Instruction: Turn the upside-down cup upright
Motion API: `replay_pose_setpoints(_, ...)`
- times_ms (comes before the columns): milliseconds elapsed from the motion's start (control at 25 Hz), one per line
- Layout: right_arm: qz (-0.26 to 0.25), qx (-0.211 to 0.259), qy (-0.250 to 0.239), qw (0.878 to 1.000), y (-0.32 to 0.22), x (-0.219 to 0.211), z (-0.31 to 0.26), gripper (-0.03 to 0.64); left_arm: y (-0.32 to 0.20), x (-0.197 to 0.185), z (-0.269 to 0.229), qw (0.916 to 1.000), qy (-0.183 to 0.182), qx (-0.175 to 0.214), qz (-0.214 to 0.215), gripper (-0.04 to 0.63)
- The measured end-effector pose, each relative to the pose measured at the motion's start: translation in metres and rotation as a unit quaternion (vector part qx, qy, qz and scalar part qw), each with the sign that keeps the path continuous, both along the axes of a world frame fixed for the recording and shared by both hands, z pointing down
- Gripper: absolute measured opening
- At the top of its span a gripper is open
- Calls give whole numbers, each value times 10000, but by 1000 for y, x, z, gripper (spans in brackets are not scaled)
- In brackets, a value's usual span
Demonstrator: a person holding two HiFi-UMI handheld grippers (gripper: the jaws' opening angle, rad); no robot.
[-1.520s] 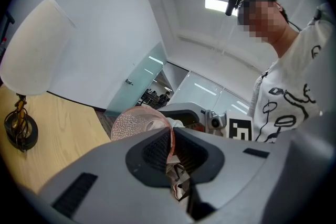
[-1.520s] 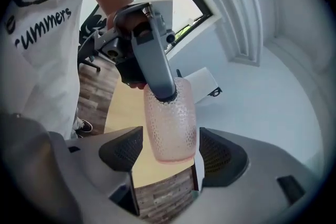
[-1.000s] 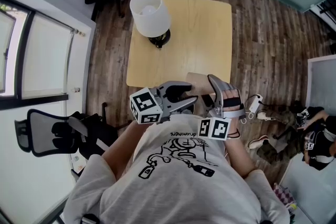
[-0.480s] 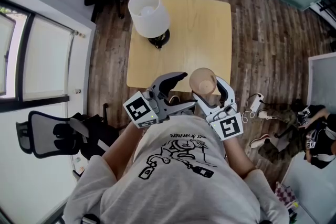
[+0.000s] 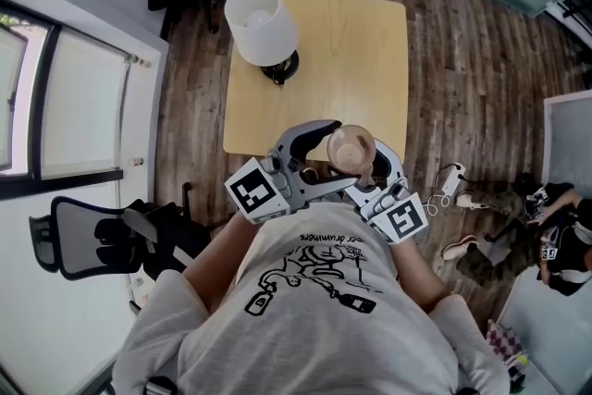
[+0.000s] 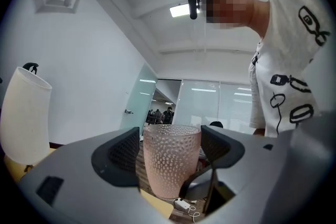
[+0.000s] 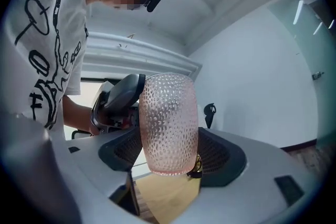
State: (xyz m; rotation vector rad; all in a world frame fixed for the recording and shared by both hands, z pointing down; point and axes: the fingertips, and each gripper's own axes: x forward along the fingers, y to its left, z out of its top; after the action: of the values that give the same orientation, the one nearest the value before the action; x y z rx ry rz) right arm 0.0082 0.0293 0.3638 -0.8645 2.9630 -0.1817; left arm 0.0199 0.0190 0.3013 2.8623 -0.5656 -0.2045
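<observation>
Op: Plank floor (image 5: pixel 462 60), pale square table (image 5: pixel 351 51) on it. That's my backdrop in the head view.

Eng: Cup?

Op: I've got the cup (image 5: pixel 351 150) off the surface, in the air over the table's near edge, right of that edge's middle. Pink dimpled glass, mouth up, base down, standing straight.

Eng: Who has it?

Op: It's with the right gripper (image 7: pixel 170 157). Its own view shows both pads pressed on the cup's lower part, one on each side. Clamped.

Eng: And the other?

Op: On the left gripper (image 6: pixel 170 152) the jaws have just been opening and stand wide apart. The cup sits between them in the left gripper view, but the pads flank it, not pressing. In the head view the left jaws come in from the left, one beyond the cup, one nearer me.

Eng: Do the two tools touch?

Op: Can't tell. One dark right jaw shows below the cup in the left gripper view, close to my left pad.

Eng: Anything else on the table?

Op: Lamp (image 5: pixel 262 23), white shade, black base, at the far-left corner, well apart from the cup. Off the table, a black office chair (image 5: pixel 88 236) stands on the floor past the left edge, by the window (image 5: pixel 55 97).
</observation>
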Motion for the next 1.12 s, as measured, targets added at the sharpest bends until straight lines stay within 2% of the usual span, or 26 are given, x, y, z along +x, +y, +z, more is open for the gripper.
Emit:
replay_pose_setpoints(160,-82,-24,60,9999,2,-1,6,318,1,3,4,9999,-160,30,54,350)
replay_pose_setpoints(440,-197,-104,228,9995,-1,-8,12,324,-2,-3,20,9997,-226,-62,-39,345)
replay_pose_setpoints(640,-247,150,883,9957,-8,-5,24,328,-11,-6,46,9989,-441,-58,-168,345)
replay_pose_setpoints(800,-445,184,1654,9851,-13,-7,52,328,-15,-5,72,9977,-641,54,-235,344)
replay_pose_setpoints(1120,-570,97,2039,9773,-32,-9,113,328,-32,-7,133,9974,-678,182,-175,345)
